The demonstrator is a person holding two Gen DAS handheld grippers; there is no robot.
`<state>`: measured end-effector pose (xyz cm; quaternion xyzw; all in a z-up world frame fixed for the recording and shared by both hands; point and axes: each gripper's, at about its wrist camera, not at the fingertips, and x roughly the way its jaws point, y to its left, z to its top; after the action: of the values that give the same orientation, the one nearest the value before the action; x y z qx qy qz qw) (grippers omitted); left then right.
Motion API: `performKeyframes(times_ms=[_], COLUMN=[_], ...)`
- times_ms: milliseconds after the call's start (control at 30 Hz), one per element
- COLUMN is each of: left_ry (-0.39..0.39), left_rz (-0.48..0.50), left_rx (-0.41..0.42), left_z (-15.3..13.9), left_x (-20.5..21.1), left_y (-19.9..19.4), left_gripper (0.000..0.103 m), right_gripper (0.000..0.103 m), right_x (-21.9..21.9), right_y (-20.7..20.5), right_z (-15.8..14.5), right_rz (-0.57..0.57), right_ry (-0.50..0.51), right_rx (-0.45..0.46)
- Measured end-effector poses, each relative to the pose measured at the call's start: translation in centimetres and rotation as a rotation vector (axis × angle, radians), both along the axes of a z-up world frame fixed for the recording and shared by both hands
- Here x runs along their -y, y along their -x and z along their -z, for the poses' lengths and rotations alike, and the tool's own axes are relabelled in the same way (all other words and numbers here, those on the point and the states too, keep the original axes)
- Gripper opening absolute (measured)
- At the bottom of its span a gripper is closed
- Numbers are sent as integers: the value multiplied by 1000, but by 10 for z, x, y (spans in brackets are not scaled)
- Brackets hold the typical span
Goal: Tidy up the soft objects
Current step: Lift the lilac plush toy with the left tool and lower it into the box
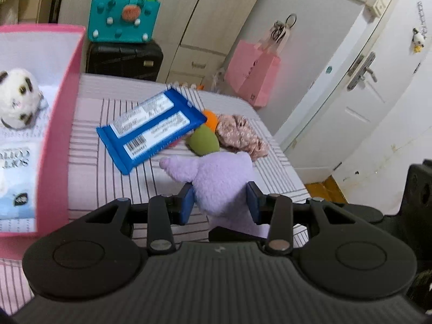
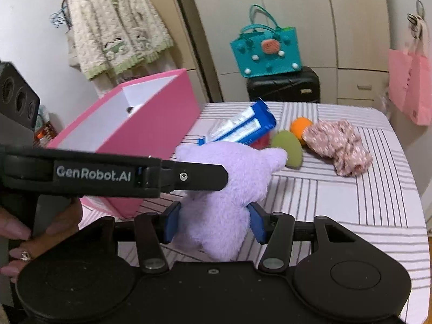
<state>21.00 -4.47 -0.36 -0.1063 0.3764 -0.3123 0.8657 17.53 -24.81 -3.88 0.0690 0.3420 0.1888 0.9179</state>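
Observation:
A purple plush toy point(image 1: 221, 181) hangs just above the striped table, held from two sides. My left gripper point(image 1: 221, 202) is shut on it, blue pads sunk into the fur. My right gripper point(image 2: 214, 222) is shut on the same plush point(image 2: 224, 189) lower down, and a left finger point(image 2: 199, 179) reaches it from the side. The pink box point(image 1: 62, 124) stands to the left with a white plush point(image 1: 19, 100) inside. Behind the plush lie a blue pack point(image 1: 151, 129), a green soft piece point(image 1: 203, 141), an orange one point(image 1: 212, 120) and a floral cloth point(image 1: 243, 135).
A teal bag point(image 2: 266, 51) sits on a black suitcase point(image 2: 283, 89) past the table's far edge. Pink paper bags point(image 2: 410, 86) hang at the right, a cardigan point(image 2: 116, 27) at the left. A person's hand point(image 2: 19, 243) grips the left handle. The tabletop point(image 2: 351, 202) is bare at the right.

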Motion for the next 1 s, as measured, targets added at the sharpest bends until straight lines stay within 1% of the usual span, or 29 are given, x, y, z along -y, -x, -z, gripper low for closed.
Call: performKeyframes(times_ms=[100,233,300,433,567,767,833,1000], left_ry=[-1,-12,-22,-3,4,-1,-7,-29], left_rz=[-13,-19,-8,4,-7,-55,-73,-141], left_rx=[35,27,38,54,68,66,68,48], left_z=[-11,-28,-37,-56,-72,-92,-98,-105], left_x=[-8,-21,-26,-45,-64,-97,-110,-140], left_y=[6,1,-1,-2,-4,-7,-7,-15], left_gripper=[39,39,40,40,39,40,40,40], right_gripper=[58,58,58,58,58,58,58,58], right_x=[-4,-14,-21,-33,-46,-72,-85,-119], right_y=[-3,-11,-18,-27,-33,-45,-49,-66], right_z=[-11,-27,-36,-54,-74,-92,-97,-106], right_rz=[-40,-99,-139,-204,-257,-355,-407,-494], right_ry=[-7,7,35,43,49,56,76,115], right_rx=[-1,-17,-24,-44,-30,-22,-13,-7])
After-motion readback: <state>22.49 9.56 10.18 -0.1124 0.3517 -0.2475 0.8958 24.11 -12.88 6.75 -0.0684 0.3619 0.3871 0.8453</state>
